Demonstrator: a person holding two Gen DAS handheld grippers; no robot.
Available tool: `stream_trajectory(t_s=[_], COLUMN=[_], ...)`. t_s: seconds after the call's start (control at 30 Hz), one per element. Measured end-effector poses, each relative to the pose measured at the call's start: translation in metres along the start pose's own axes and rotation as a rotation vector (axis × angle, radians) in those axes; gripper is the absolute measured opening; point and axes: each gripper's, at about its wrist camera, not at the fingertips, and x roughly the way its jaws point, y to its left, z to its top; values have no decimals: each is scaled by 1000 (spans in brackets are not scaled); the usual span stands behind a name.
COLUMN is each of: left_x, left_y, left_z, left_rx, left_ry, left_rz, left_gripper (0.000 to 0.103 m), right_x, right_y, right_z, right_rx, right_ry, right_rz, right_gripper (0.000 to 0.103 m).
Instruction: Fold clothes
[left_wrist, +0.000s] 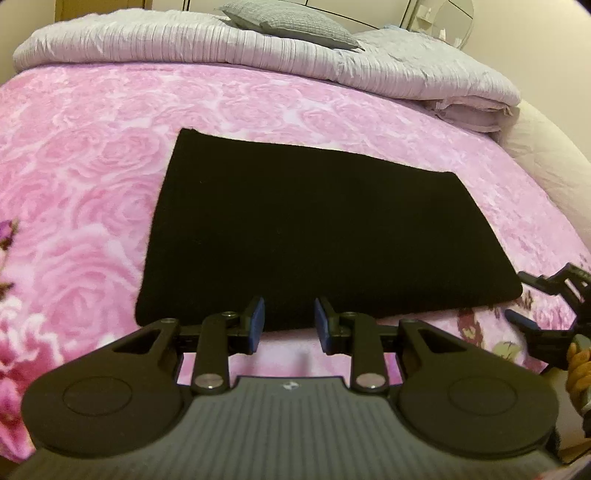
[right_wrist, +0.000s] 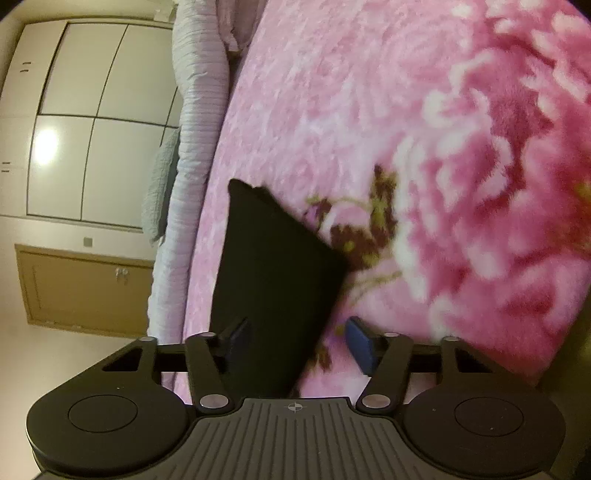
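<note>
Right up front, the left hand-held gripper (left_wrist: 289, 325) is sitting with its blue-padded fingers (left_wrist: 257, 321) spread apart and nothing between them, hovering just at the near edge of the black garment (left_wrist: 314, 236). That garment is lying flat on the bed as a folded, neat rectangle on the pink rose blanket (left_wrist: 92, 166). Behind it, a lilac quilt (left_wrist: 184, 44) is bunched along the far side with a grey pillow (left_wrist: 291, 22) resting on top. Over at the right edge, the right hand-held gripper (left_wrist: 535, 306) is showing near the garment's right corner. From its own camera, the right hand-held gripper (right_wrist: 299, 343) is also spread wide, with the garment's (right_wrist: 273, 280) edge lying between the fingers, which aren't pinching it. White wardrobe doors (right_wrist: 81, 118) are showing off to the side.
</note>
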Motion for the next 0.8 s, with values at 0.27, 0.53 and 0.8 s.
stream_trajectory(t_s=[0.27,0.53,0.8], left_x=[16,15,-6], left_y=[18,46,87], left_z=[13,14,6], left_rx=[-60,-129,-294], left_ry=[-8,-12,-40], left_rz=[-14,-31,-101], left_gripper=[25,25,25], right_x=[23,34,53], right_y=[-4,102,157], right_z=[5,-60,-188], right_rx=[28,-859,-1496], right_ry=[-28,-169,-192], right_rz=[-39,-296,-111], right_gripper=[24,10,10])
